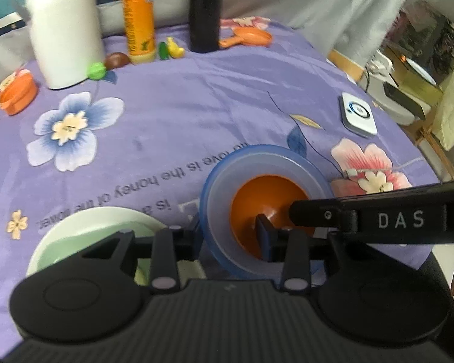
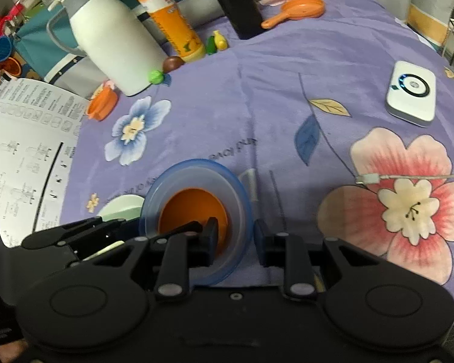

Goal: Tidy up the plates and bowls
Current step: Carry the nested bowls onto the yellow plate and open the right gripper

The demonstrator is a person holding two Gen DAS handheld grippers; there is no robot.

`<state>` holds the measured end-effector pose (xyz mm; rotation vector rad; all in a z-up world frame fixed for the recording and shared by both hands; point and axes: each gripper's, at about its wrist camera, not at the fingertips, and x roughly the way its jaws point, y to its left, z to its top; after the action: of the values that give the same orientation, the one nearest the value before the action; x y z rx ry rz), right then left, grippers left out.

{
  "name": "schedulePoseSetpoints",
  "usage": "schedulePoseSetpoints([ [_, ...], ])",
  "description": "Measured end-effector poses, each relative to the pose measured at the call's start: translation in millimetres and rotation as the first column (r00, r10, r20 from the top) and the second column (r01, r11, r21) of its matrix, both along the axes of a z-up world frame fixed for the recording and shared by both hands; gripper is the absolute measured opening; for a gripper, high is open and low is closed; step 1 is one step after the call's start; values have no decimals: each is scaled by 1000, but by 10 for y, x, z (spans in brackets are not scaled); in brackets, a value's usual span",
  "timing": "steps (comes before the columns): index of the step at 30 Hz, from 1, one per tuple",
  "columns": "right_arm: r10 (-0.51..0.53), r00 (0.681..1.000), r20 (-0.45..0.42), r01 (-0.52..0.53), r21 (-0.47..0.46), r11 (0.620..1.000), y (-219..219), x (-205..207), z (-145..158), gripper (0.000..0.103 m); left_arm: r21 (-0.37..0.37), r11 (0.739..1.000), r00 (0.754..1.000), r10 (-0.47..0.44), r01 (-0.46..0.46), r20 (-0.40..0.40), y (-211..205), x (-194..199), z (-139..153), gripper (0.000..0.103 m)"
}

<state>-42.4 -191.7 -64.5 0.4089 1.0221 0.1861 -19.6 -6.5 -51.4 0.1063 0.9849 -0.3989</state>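
both grippers meet at a blue plate [image 2: 239, 187] with an orange bowl [image 2: 193, 211] nested in it, tilted up off the purple flowered cloth [image 2: 257, 96]. the right gripper [image 2: 236, 236] straddles the plate's right edge, one finger inside the orange bowl and the other outside the blue rim, with a gap showing beside the outer finger, so the jaws look parted and not pressed tight. in the left wrist view the left gripper [image 1: 230, 236] straddles the plate's left side, one finger [image 1: 264, 231] in the orange bowl [image 1: 269, 193], the other behind the blue rim [image 1: 218, 181]; whether it clamps i cannot tell. just left of the stack sits a pale green bowl [image 1: 84, 236] on the cloth. farther back stand a white flask [image 2: 118, 36], an orange bottle [image 2: 172, 21] and a dark post [image 2: 239, 3], with a small orange pan [image 2: 299, 9] and an orange cup [image 2: 103, 103] near them. a white device [image 2: 411, 93] lies at the right, and a printed sheet [image 2: 24, 139] at the left.
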Motion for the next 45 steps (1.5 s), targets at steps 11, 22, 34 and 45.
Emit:
schedulePoseSetpoints([
  [11, 133, 991, 13, -133, 3, 991, 650, 186, 279, 26, 18, 994, 993, 108, -110, 54, 711, -25, 282, 35],
  [22, 279, 959, -49, -279, -13, 960, 1393, 277, 223, 26, 31, 984, 984, 176, -176, 9, 1299, -180, 176, 36],
  [34, 311, 943, -122, -316, -22, 949, 1567, 286, 45, 26, 22, 983, 982, 184, -183, -45, 1435, -222, -17, 36],
  [45, 322, 933, -163, -329, -15, 944, 1604, 352, -103, 28, 14, 982, 979, 187, -186, -83, 1479, -186, -144, 37],
])
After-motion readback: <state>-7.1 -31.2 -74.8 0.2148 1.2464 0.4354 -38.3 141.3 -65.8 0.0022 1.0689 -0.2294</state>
